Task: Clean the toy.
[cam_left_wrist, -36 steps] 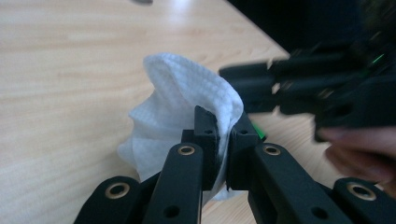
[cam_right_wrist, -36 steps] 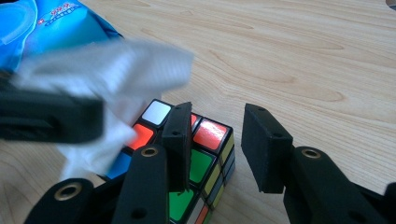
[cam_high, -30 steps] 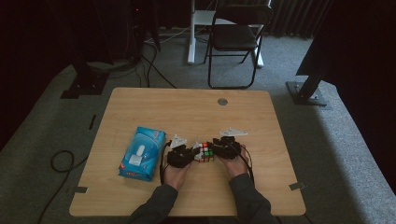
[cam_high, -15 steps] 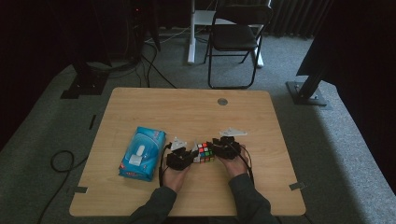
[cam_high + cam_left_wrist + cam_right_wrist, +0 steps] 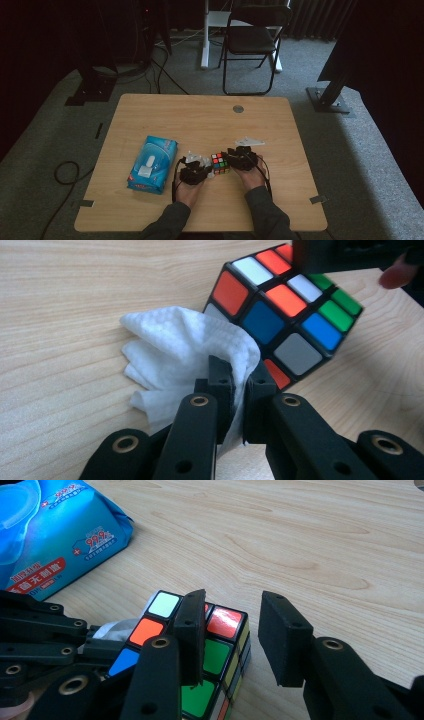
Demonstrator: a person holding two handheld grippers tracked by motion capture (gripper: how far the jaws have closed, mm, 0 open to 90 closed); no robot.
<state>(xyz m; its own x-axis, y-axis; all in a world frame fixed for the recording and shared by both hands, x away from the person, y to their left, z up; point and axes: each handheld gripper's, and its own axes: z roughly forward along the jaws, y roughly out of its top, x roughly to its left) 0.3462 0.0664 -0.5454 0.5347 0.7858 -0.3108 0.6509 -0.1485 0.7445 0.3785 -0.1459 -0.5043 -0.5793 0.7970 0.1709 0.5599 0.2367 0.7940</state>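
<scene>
Rubik's cube [image 5: 220, 163] sits on the wooden table [image 5: 200, 115], near-centre, between the 2 grippers. White wipe [image 5: 185, 352] is bunched against the cube's left side, touching it. Left gripper [image 5: 239, 385] is clamped tight on the wipe, jaws nearly together with cloth pinched between them. Right gripper [image 5: 235, 635] is at the cube's right side; 1 jaw lies over the cube's top face, the other stands off to the side with a gap, whether it grips the cube I cannot tell. Blue wet-wipe pack [image 5: 152, 163] lies left of the left hand [image 5: 190, 187]. Black folding chair [image 5: 252, 40] stands far beyond the table.
</scene>
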